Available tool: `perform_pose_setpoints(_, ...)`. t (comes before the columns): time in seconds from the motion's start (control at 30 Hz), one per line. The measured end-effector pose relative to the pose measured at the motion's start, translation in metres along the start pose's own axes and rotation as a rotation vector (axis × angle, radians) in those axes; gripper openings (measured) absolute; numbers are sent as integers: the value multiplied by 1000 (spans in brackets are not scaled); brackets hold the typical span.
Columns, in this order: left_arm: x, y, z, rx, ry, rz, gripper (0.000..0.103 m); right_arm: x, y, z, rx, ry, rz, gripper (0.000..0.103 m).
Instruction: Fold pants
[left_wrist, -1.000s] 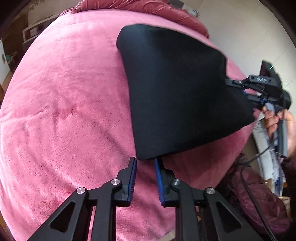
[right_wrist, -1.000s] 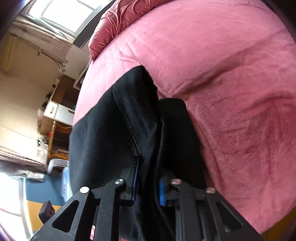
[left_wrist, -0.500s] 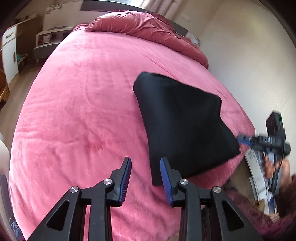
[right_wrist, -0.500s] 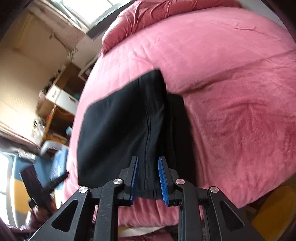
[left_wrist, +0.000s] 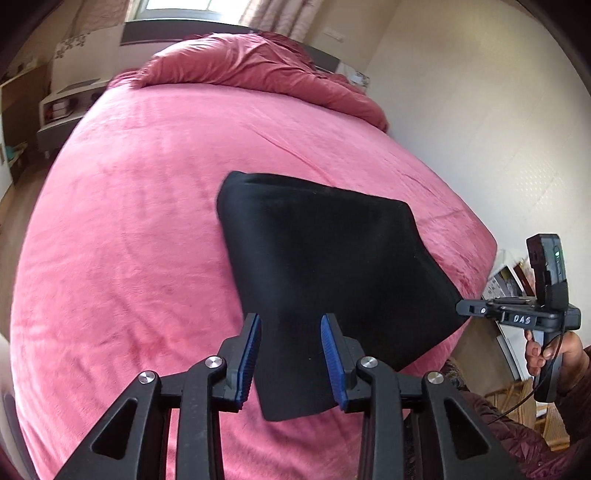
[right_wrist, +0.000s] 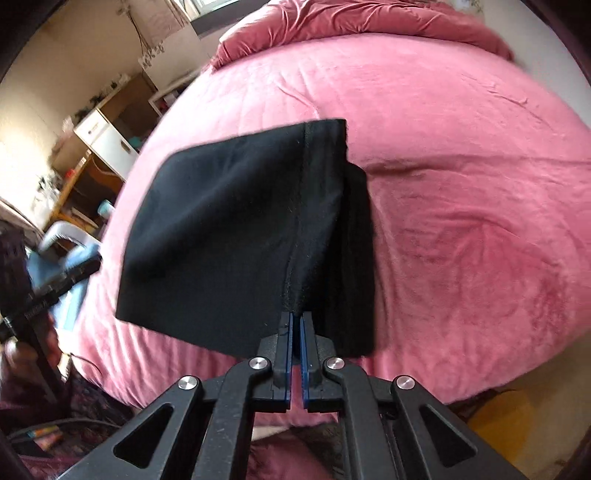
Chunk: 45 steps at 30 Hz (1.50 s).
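The black pants (left_wrist: 325, 266) lie folded into a compact panel near the bed's near corner, and show in the right wrist view (right_wrist: 236, 236) too. My left gripper (left_wrist: 291, 354) is open and empty, its jaws spread above the pants' near edge. My right gripper (right_wrist: 296, 328) is shut on the pants' near edge at a seam. From the left wrist view the right gripper (left_wrist: 469, 307) touches the pants' right corner.
A pink plush blanket (left_wrist: 147, 221) covers the bed. A bunched red duvet (left_wrist: 258, 70) lies at the far end. A white wall (left_wrist: 480, 129) runs along the right. Shelves and a cabinet (right_wrist: 107, 140) stand left. A dark red garment (left_wrist: 535, 443) lies below the bed's corner.
My left gripper let go of the pants' corner, opened and drew back and up. My right gripper opened a little, then closed again on the pants' edge. The pants now lie flatter.
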<state>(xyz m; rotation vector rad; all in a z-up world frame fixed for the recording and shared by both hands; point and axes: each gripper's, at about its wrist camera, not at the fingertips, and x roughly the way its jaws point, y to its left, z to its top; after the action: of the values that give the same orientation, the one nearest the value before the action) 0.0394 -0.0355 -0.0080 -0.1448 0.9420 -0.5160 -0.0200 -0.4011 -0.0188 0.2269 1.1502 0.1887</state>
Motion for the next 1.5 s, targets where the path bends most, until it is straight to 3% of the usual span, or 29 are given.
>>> perform_pose_setpoints(0.2, 45, 2, -8, -5, 132, 28, 39, 29, -16, -11, 48, 43, -54, 3)
perform_pose_setpoints(0.37, 49, 7, -10, -43, 125, 42, 47, 32, -17, -12, 41, 45, -52, 4)
perform_pose_setpoints(0.53, 37, -4, -10, -21, 80, 129, 47, 17, -17, -7, 49, 40, -19, 9)
perform_pose_setpoints(0.7, 17, -15, -1, 12, 8, 200, 50, -4, -10, 16, 35, -33, -36, 17)
perform_pose_setpoints(0.87, 11, -17, 10, 36, -12, 232, 52, -3, 8, 48, 22, -87, -15, 19)
perform_pose_setpoints(0.97, 14, -16, 17, 47, -11, 243, 52, 7, 16, 67, 16, -99, -24, 31)
perform_pose_setpoints(1.03, 16, -15, 21, 54, -11, 248, 52, 14, 16, 79, 33, -110, -28, 48)
perform_pose_setpoints(1.13, 19, -12, 27, 65, -9, 256, 53, 27, 13, 94, 64, -118, -31, 49)
perform_pose_setpoints(1.27, 30, -1, 39, 57, 8, 218, 65, 36, -1, 112, 117, -127, -47, 50)
perform_pose_setpoints(1.33, 33, 8, 46, 30, 9, 190, 65, 39, -13, 117, 163, -136, -35, 50)
perform_pose_setpoints(1.43, 43, 37, 64, -63, 23, 120, 68, 42, -30, 120, 231, -142, 0, 54)
perform_pose_setpoints(1.5, 50, 54, 73, -126, 32, 69, 76, 44, -37, 121, 257, -144, 35, 56)
